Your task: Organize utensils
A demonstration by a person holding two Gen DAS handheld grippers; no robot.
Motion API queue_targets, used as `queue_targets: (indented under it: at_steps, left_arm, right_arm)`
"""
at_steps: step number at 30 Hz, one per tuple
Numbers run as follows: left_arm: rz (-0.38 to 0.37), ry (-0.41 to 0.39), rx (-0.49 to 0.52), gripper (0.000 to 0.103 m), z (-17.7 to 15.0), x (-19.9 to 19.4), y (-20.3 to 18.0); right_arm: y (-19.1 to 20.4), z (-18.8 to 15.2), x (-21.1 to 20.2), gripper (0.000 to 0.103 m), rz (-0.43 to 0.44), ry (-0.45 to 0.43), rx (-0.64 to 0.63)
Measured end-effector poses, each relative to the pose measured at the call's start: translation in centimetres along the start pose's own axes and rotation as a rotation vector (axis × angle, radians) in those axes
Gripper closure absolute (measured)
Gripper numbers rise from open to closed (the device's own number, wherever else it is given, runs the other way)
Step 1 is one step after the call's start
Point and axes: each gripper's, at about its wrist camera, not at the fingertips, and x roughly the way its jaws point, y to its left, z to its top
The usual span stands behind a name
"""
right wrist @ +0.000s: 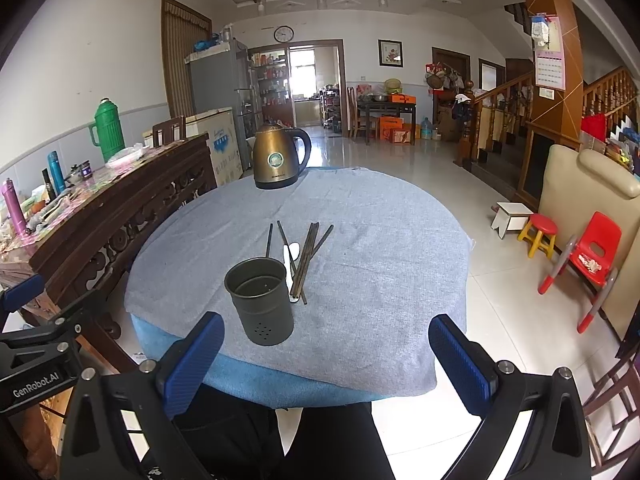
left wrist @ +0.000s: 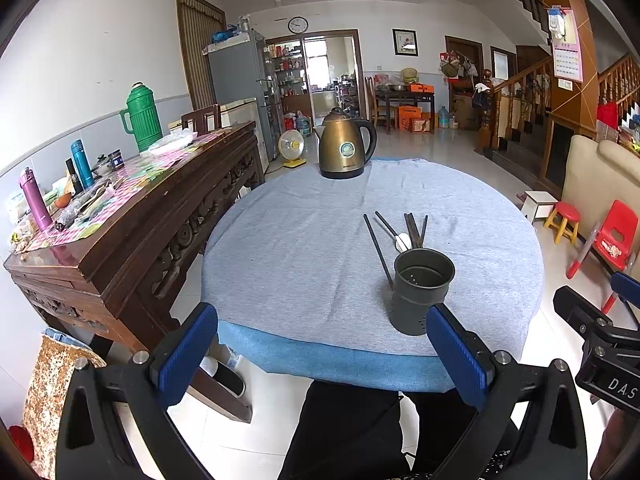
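A dark grey perforated utensil holder [left wrist: 422,292] stands upright and empty near the front edge of the round table; it also shows in the right wrist view [right wrist: 260,300]. Behind it lie several dark chopsticks [left wrist: 378,248] [right wrist: 310,256] and a white spoon [left wrist: 403,241] [right wrist: 293,254] flat on the grey-blue cloth. My left gripper [left wrist: 322,354] is open and empty, held before the table's front edge, left of the holder. My right gripper [right wrist: 326,364] is open and empty, before the front edge, right of the holder.
A brass-coloured electric kettle [left wrist: 346,144] [right wrist: 280,156] stands at the table's far side. A carved wooden sideboard [left wrist: 132,232] with bottles and a green thermos [left wrist: 142,118] runs along the left. Red chair [right wrist: 592,256], stools and a sofa stand right.
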Motion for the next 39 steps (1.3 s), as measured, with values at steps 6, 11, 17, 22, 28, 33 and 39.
queue_targets:
  at_steps: [6, 11, 17, 22, 28, 33, 39]
  left_arm:
    - [0.0, 0.0, 0.0, 0.0, 0.0, 0.0, 0.0]
    - [0.005, -0.004, -0.005, 0.0, 0.0, -0.1, 0.2]
    - [0.014, -0.003, -0.012, 0.0, 0.2, 0.1, 0.4]
    - [0.02, 0.0, -0.018, 0.0, 0.6, 0.6, 0.6]
    - [0.033, 0.011, -0.02, 0.0, 1.0, 1.9, 0.5]
    - [0.041, 0.029, -0.015, 0.0, 1.5, 3.7, 0.6]
    - [0.049, 0.073, -0.005, 0.0, 2.1, 6.9, 0.8]
  right_arm:
    - [0.0, 0.1, 0.0, 0.0, 0.002, -0.002, 0.002]
    - [0.2, 0.5, -0.1, 0.0, 0.002, -0.01, -0.002]
    - [0.6, 0.9, 0.1, 0.0, 0.008, -0.014, -0.01]
    - [0.8, 1.3, 0.6, 0.0, 0.009, -0.009, -0.012]
    - [0.7, 1.5, 1.4, 0.0, 0.01, 0.005, -0.001]
    - [0.3, 1.9, 2.8, 0.0, 0.013, 0.027, 0.013]
    - [-0.3, 2.6, 5.2, 0.0, 0.076, 0.038, 0.039]
